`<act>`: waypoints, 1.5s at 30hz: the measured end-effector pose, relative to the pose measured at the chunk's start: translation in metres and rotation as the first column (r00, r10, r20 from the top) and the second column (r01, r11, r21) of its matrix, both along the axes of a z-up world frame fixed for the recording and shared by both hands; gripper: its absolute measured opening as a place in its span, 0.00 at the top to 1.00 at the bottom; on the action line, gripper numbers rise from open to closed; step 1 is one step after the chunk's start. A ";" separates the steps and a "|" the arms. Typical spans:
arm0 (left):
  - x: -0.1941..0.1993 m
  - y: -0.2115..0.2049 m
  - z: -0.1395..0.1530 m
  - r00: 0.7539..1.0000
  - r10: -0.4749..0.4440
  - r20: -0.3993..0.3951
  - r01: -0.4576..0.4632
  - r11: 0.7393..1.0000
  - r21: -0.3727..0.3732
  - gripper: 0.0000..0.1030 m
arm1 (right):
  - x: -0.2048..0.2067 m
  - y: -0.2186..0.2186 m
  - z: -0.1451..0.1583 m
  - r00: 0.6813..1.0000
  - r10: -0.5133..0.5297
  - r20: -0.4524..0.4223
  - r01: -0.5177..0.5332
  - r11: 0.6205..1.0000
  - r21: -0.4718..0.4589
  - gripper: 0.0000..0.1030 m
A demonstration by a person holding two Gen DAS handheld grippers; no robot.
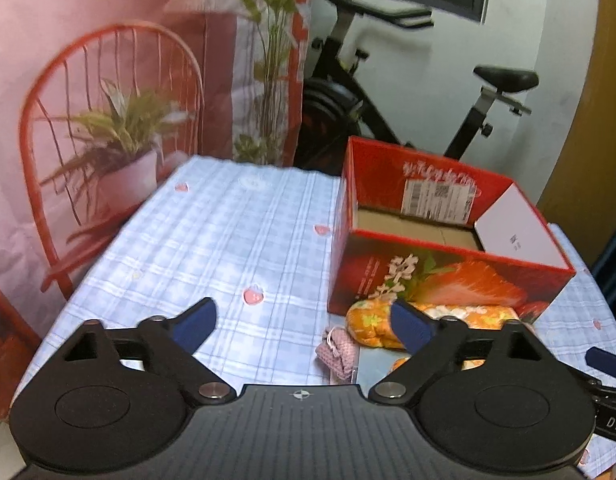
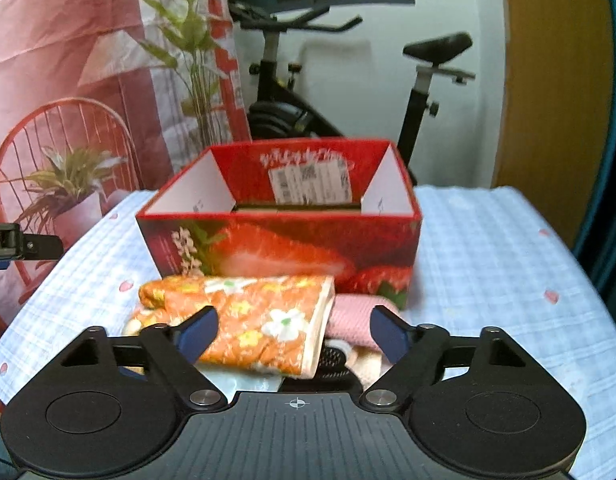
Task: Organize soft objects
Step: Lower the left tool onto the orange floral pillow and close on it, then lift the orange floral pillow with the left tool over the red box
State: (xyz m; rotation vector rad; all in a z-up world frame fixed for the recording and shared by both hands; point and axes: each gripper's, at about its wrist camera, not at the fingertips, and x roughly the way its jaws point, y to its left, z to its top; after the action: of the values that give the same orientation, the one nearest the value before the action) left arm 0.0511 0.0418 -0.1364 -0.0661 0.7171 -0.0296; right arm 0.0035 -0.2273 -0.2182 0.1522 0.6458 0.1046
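The orange flowered cloth (image 2: 251, 316) lies folded on the worktop (image 2: 488, 264) just in front of the red strawberry box (image 2: 279, 240), with a pink knitted cloth (image 2: 354, 320) tucked beside it on the right and more soft, pale pieces underneath that are too hidden to name. I judge the flowered piece to be light, padded and limp: it should sag and unfold if lifted by a corner, so the best hold looks like the thick folded edge near its right end, where several layers stack up and the white lining shows. The pink knit looks stretchy and loose, likely to snag or trail, so a pinch through its bunched middle seems safer than its fringe. None of it is fragile or slippery, and a firm squeeze should do no harm. The right tongs (image 2: 293, 334) stand well open, their blue pads straddling the flowered cloth and the pink one without pressing on either; nothing is held. In the left wrist view the left tongs (image 1: 303, 324) are also spread wide and empty, hovering over bare checked cloth, with a small pink knitted piece (image 1: 340, 354) and the end of the flowered bundle lying near the right pad, not gripped. The box is open-topped, well placed to receive the pile. Behind it stands an exercise bike (image 2: 348, 92).
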 end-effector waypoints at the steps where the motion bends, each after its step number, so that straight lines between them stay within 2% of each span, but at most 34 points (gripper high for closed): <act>1: 0.006 0.000 -0.004 1.000 -0.003 -0.012 0.003 1.000 -0.001 0.18 | 0.004 0.001 -0.004 1.000 0.006 -0.009 -0.006 1.000 0.003 0.32; 4: 0.023 -0.001 -0.014 0.999 -0.014 -0.038 0.014 1.000 -0.003 0.22 | 0.016 0.002 -0.012 0.999 0.026 -0.029 -0.026 0.999 0.019 0.42; 6: 0.034 -0.003 -0.022 0.998 -0.027 -0.054 0.026 1.000 -0.015 0.23 | 0.026 0.004 -0.017 0.998 0.039 -0.042 -0.038 0.999 0.026 0.44; 13: 0.069 -0.014 -0.052 0.987 -0.102 -0.122 0.097 0.994 -0.046 0.25 | 0.050 0.005 -0.036 0.995 0.054 -0.089 -0.049 0.997 0.061 0.44; 18: 0.083 -0.021 -0.072 0.974 -0.145 -0.172 0.129 0.986 -0.102 0.30 | 0.056 -0.001 -0.045 0.992 0.065 -0.110 -0.055 0.994 0.099 0.45; 27: 0.090 -0.031 -0.085 0.958 -0.199 -0.204 0.172 0.975 -0.142 0.33 | 0.059 -0.003 -0.049 0.989 0.080 -0.121 -0.065 0.990 0.122 0.48; 28: 0.090 -0.030 -0.085 0.957 -0.208 -0.204 0.177 0.972 -0.157 0.39 | 0.059 -0.003 -0.049 0.989 0.081 -0.121 -0.066 0.990 0.122 0.49; 29: 0.090 -0.030 -0.086 0.955 -0.217 -0.203 0.184 0.968 -0.171 0.50 | 0.059 -0.003 -0.048 0.989 0.082 -0.122 -0.067 0.990 0.123 0.49; 31: 0.089 -0.030 -0.085 0.953 -0.228 -0.200 0.194 0.965 -0.178 0.56 | 0.058 -0.003 -0.046 0.989 0.085 -0.120 -0.069 0.989 0.131 0.51; 32: 0.088 -0.030 -0.084 0.954 -0.227 -0.195 0.196 0.966 -0.169 0.63 | 0.058 -0.003 -0.046 0.989 0.085 -0.118 -0.069 0.989 0.132 0.51; 35: 0.083 -0.026 -0.080 0.958 -0.222 -0.179 0.192 0.967 -0.170 0.71 | 0.056 -0.002 -0.042 0.990 0.087 -0.111 -0.072 0.988 0.134 0.52; 45: 0.058 -0.016 -0.061 0.964 -0.232 -0.126 0.206 0.960 -0.191 0.77 | 0.045 0.001 -0.028 0.991 0.110 -0.076 -0.099 0.985 0.139 0.55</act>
State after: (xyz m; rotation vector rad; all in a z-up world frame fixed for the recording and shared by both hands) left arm 0.1094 0.0256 -0.1970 -0.1592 0.8662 -0.3047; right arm 0.0481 -0.2263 -0.2465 0.2541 0.7301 0.2448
